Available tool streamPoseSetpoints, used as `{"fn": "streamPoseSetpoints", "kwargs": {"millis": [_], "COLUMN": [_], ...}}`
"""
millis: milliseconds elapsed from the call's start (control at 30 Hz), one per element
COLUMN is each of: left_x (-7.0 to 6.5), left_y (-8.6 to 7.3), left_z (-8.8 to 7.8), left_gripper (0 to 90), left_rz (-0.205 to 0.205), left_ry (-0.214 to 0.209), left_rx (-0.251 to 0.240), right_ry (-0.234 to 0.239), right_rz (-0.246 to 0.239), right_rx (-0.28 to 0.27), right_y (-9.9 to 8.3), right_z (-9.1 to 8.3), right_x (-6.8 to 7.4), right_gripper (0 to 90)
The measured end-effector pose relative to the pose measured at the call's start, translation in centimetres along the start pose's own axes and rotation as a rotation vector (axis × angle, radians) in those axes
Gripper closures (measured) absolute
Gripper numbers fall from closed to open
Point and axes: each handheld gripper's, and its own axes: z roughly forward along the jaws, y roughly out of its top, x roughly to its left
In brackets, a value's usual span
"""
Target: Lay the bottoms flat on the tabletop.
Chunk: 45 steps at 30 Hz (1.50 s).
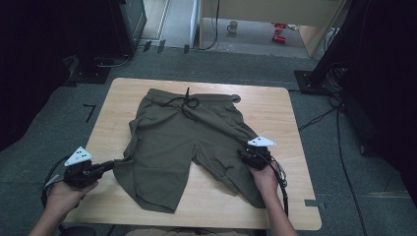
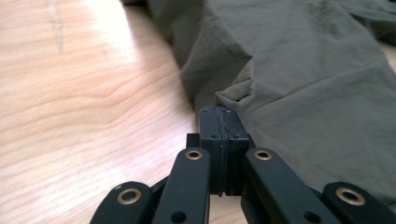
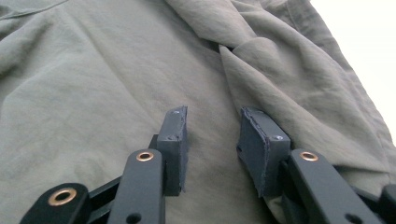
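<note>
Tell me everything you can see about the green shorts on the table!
The shorts are olive green, made of thin, wrinkly cloth. They lie spread flat on the wooden table, waistband at the far side, both legs pointing toward the person. A dark drawstring is looped at the waist. The left gripper is shut, its jaws pressed together right at the edge of one leg. The right gripper is open, jaws apart over the other leg's cloth.
</note>
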Motion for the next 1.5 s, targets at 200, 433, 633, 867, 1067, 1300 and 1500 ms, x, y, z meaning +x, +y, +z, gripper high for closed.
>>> {"fn": "streamPoseSetpoints", "kwargs": {"millis": [200, 433, 633, 867, 1067, 1300, 1500], "left_x": [0.9, 0.1, -1.5, -1.8, -1.8, -0.5, 1.4], "left_y": [-1.0, -0.5, 1.5, 3.1, 4.7, 4.4, 3.0], "left_z": [-0.2, -0.4, 0.0, 2.0, 4.4, 5.3, 3.1], "left_gripper": [90.0, 80.3, 67.9, 61.2, 59.2, 89.4, 89.9], "left_rz": [-0.017, 0.009, 0.044, 0.075, 0.078, 0.021, -0.029], "left_ry": [-0.004, -0.048, -0.110, -0.101, -0.090, -0.029, -0.008], "left_rx": [0.026, -0.020, -0.041, -0.010, 0.039, 0.114, 0.062], "right_ry": [-0.008, -0.020, -0.025, -0.026, -0.027, -0.027, -0.027], "right_rz": [0.005, 0.015, 0.019, 0.019, 0.021, 0.020, 0.022], "right_rx": [0.008, 0.003, -0.001, -0.003, -0.004, -0.010, -0.006], "right_y": [-0.2, -0.5, -0.5, -0.6, -0.6, -0.7, -0.7], "right_z": [-0.4, -0.7, -0.7, -0.7, -0.7, -0.7, -0.8], "right_x": [-0.7, -1.1, -1.0, -1.0, -1.0, -1.0, -1.0], "right_gripper": [63.0, 62.9, 62.9, 62.8, 62.8, 62.8, 62.8]}}
